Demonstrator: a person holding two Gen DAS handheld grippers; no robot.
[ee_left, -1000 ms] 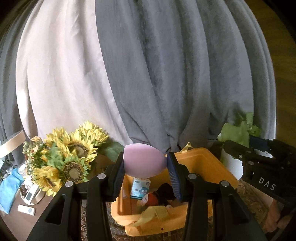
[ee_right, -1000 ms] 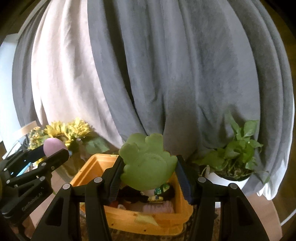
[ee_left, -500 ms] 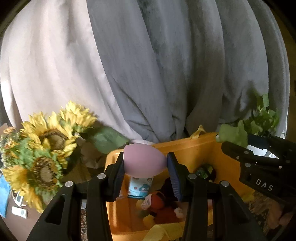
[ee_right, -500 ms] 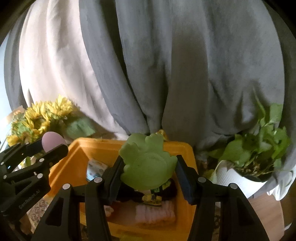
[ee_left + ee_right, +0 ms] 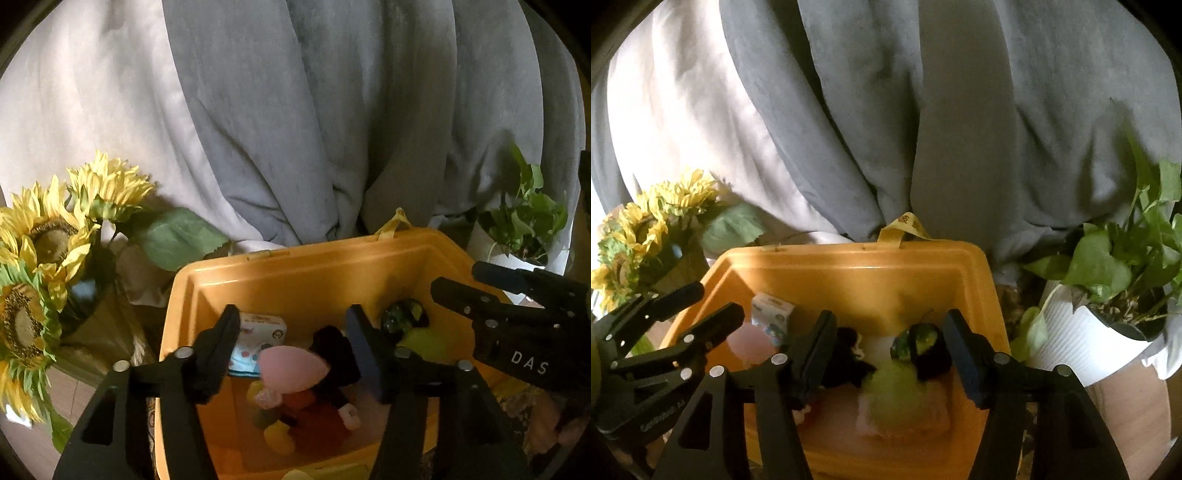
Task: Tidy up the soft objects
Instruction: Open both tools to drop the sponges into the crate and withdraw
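Over the orange bin, both sets of jaws have just been opening to drop their loads: left gripper frees the pink egg-shaped toy, right gripper the green plush, both falling inside among the toys.

We were in a home, judging by the long grey and white fabric curtains, yellow artificial sunflowers, a leafy green plant in a ribbed white pot, and an orange plastic toy bin.
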